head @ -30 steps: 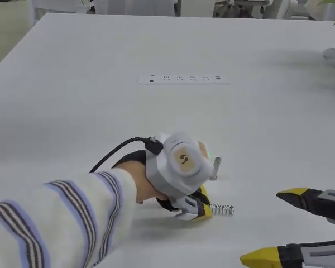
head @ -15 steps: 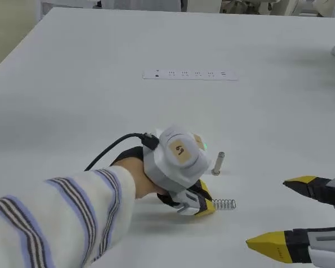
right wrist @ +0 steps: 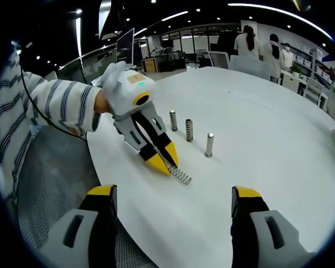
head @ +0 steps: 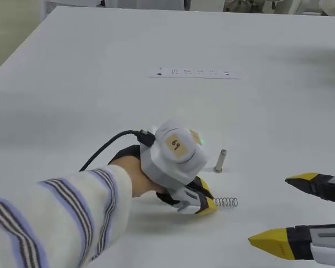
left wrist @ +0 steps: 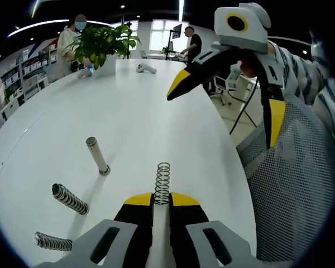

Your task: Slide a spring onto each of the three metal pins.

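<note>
**White bench, one spring clamped, one pin bare**

Against a second ago my whole head view has drifted. The table [head: 100,84] and its power strip [head: 192,72] sit slightly elsewhere in frame, and I put that down to the headset. The left gripper [head: 206,205] remains low over the table. Its jaws are pinched together on one end of the spring [head: 226,202], which pokes out level from the yellow tips. The right gripper [head: 274,211] still waits nearby, jaws wide apart and holding nothing. The bare pin [head: 220,160] was overlapped by the left gripper's white housing before. Now it stands clear just beside the housing, upright, with the spring lying just in front of it and not on it.

As for what I cannot see properly: the striped sleeve [head: 56,218] runs off the lower left edge, and the right gripper is cut by the right and bottom edges. The right gripper view gives me one sprung pin [right wrist: 173,120] and a second sprung pin [right wrist: 188,129], upright in a row with the bare pin [right wrist: 209,144]. In the head view the left gripper's housing covers those two. In the left gripper view the spring's [left wrist: 163,178] gripped end is buried between the jaws. I cannot tell whether its free end touches the table.
</note>
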Action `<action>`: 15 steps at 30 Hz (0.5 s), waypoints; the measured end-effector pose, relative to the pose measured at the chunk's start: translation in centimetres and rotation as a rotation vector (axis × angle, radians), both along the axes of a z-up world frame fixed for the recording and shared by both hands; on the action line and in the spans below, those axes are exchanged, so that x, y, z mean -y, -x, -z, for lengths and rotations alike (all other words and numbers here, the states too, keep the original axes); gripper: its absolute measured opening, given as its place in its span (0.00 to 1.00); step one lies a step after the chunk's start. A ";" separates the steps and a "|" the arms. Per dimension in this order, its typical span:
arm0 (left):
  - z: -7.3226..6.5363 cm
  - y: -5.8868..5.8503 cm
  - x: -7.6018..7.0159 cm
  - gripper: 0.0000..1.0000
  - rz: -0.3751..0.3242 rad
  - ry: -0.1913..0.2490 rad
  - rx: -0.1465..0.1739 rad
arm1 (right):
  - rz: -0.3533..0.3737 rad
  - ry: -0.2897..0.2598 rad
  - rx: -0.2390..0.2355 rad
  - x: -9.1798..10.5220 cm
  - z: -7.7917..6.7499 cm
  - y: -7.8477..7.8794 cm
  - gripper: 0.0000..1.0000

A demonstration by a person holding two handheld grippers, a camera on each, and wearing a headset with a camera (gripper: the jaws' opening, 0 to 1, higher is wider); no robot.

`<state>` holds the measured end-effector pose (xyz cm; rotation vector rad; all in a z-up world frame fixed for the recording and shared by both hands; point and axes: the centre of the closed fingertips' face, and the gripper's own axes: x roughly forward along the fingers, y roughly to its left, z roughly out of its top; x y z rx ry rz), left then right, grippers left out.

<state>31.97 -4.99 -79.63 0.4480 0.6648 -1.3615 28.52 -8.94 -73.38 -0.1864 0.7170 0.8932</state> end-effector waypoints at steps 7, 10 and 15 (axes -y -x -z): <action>-1.6 0.3 -0.5 0.03 0.008 0.023 0.025 | -0.019 -0.003 -0.007 -0.5 -0.2 -0.1 0.82; -2.1 0.5 -1.1 0.03 -0.014 0.032 0.016 | -0.041 0.001 -0.005 -0.8 -0.2 -0.2 0.82; -2.2 1.0 -2.5 0.03 -0.017 0.011 0.011 | -0.064 0.005 -0.005 -1.4 -0.2 -0.4 0.82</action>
